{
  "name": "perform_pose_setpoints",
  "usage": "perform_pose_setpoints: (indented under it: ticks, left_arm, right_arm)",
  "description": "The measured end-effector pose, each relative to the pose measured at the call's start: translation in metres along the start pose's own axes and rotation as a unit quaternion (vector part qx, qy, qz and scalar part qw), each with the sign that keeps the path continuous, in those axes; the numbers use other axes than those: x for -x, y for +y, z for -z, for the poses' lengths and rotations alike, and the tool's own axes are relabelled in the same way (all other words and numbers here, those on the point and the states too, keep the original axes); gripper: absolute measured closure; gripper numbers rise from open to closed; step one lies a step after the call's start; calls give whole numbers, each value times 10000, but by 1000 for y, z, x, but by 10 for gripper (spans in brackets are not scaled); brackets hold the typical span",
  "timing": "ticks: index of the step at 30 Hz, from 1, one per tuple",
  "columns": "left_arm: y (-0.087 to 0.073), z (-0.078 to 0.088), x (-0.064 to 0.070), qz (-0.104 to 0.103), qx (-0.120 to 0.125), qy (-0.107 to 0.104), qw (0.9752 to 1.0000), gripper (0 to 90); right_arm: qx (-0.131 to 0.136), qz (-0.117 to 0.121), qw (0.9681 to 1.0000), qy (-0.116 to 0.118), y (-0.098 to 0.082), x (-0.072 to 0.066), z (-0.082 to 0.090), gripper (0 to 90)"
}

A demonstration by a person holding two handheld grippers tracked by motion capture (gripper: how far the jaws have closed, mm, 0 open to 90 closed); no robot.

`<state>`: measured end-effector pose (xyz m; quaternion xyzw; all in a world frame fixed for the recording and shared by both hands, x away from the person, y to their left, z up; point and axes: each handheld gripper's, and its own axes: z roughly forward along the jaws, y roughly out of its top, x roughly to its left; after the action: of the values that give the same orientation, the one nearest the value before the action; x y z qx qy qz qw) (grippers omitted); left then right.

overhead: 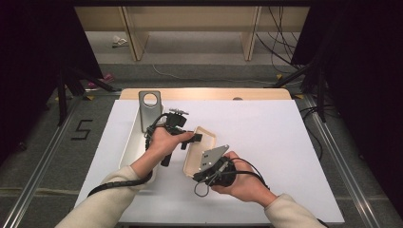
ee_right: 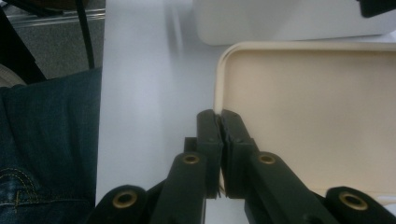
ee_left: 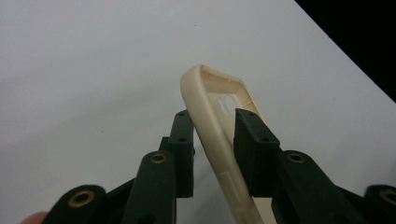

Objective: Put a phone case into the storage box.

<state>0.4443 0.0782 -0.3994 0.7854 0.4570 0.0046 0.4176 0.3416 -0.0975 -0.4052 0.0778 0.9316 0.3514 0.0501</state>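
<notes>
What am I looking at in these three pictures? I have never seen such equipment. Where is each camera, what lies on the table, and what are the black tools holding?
No robot arm is here: a person holds a hand tool with a two-jaw claw in each hand.

The high view looks down from above. The left claw and the right claw meet at a cream phone case over a white table. A white tray and a grey metal plate with a round hole stand at the left.

The other two pictures come from cameras riding on the tools. In the left gripper view, the jaws stand on either side of the case's side wall. In the right gripper view, the jaws are shut on its edge.
</notes>
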Motion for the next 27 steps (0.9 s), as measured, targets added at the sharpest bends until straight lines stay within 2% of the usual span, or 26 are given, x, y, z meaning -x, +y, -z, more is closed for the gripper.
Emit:
perform_pose_setpoints:
  ticks: [6,9,11,12,13,15,16,18,20,22,27]
  left_arm:
    - [1,6,10,62,327,-95,9994,754]
    - [1,10,17,36,557,-244,9981,797]
    - [1,13,25,-180,688,-244,9972,809]
    - [1,15,29,-586,826,56,9948,811]
    - [0,17,31,-787,975,174,9920,811]
    - [-1,20,32,-831,1129,165,9900,811]
    - [-3,22,32,-952,1259,229,9872,811]
    - [-6,25,30,-1094,1413,333,9833,811]
    - [-9,28,28,-1135,1567,306,9806,810]
    - [-13,33,25,-1142,1731,346,9776,810]
    - [-21,43,16,-1097,1995,326,9732,810]
  right_arm:
    - [-96,68,9999,-48,-1,0,-3,880]
    - [-151,85,9998,-120,-3,1,-6,877]
    - [-154,90,9997,-162,-4,1,-8,834]
    - [-187,108,9996,-171,-4,1,-8,785]
    - [-118,72,9995,-281,-5,2,-8,721]
    - [-38,-2,9991,-421,-7,4,-7,615]
    - [19,-13,9988,-497,-7,6,-6,558]
    - [169,-92,9981,-592,-9,9,-4,489]
    - [301,-186,9972,-662,-10,12,-1,422]
    - [371,-332,9960,-736,-12,14,0,397]
    - [632,-605,9933,-757,-16,19,6,285]
